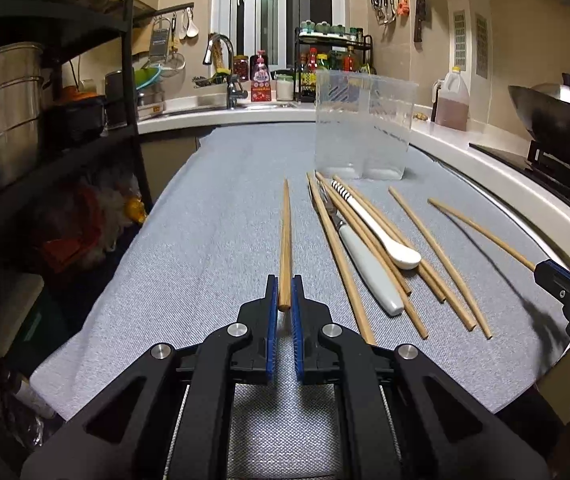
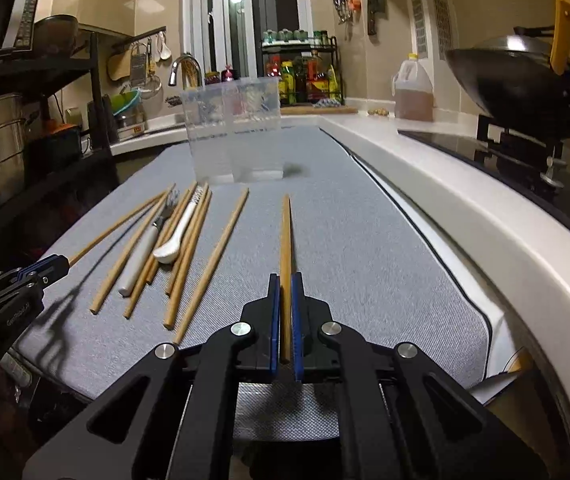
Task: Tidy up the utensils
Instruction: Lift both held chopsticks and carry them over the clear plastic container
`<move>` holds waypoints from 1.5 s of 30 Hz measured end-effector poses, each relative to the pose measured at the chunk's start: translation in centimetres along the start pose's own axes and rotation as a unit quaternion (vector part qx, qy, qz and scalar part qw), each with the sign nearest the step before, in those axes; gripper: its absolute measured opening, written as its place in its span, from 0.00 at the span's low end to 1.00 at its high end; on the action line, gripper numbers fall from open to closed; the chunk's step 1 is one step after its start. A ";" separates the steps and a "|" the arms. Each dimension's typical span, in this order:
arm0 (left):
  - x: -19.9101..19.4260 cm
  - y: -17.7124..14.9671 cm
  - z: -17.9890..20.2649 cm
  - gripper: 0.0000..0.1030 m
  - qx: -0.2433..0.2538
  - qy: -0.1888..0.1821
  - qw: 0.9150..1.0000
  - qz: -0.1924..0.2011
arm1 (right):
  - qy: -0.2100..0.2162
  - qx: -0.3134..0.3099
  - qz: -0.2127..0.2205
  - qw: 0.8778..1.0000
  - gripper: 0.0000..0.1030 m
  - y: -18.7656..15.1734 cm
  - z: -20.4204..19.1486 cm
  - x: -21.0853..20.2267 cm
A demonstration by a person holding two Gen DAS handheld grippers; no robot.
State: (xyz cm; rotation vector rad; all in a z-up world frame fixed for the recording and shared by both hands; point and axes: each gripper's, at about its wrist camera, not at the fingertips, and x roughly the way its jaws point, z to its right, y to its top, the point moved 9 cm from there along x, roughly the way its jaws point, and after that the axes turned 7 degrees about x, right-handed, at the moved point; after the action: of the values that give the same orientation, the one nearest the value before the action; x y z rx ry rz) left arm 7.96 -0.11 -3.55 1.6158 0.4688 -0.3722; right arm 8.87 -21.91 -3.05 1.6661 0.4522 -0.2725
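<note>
My left gripper [image 1: 284,294] is shut on the thick end of a wooden chopstick [image 1: 285,240] that points ahead toward a clear two-part plastic container [image 1: 365,132]. My right gripper [image 2: 283,300] is shut on another chopstick [image 2: 285,240], also pointing ahead. Between them on the grey cloth lies a loose pile of several chopsticks [image 1: 437,256], a white-handled fork [image 1: 365,264] and a white ceramic spoon [image 1: 381,232]. The pile also shows in the right wrist view [image 2: 189,248], left of my right gripper. The container [image 2: 237,132] stands beyond it.
A grey cloth [image 1: 213,240] covers the worktop. A black shelf rack with steel pots [image 1: 5,112] stands at the left. A white counter edge [image 2: 465,208], a stove with a wok [image 2: 525,84] and an oil jug [image 2: 413,88] are at the right. A sink with tap [image 1: 221,64] is behind.
</note>
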 end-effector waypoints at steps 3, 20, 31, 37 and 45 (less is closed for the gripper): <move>-1.2 0.8 -0.1 0.06 -0.001 0.000 1.000 0.017 | 0.008 -0.002 0.011 1.000 0.06 1.3 -0.3 -0.9; -5.4 11.5 -1.1 0.06 0.005 -0.017 0.996 0.088 | 0.013 0.022 0.015 1.000 0.06 11.4 -0.1 -1.1; -3.4 18.9 -2.4 0.06 0.004 -0.045 0.996 0.074 | 0.038 0.035 -0.018 0.999 0.06 19.1 -1.3 2.1; -1.7 21.6 -2.9 0.06 0.001 -0.061 0.997 0.051 | 0.049 0.045 -0.016 0.998 0.05 22.5 -2.2 3.2; -0.3 26.5 -3.8 0.06 0.004 -0.079 0.996 0.040 | 0.072 0.054 0.009 0.996 0.05 28.2 -2.8 3.6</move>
State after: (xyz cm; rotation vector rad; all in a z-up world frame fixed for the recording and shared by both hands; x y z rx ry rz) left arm 20.97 1.88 19.72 1.5937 0.2811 -0.4385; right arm 24.41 -21.37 20.95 1.8022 0.5383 -0.1658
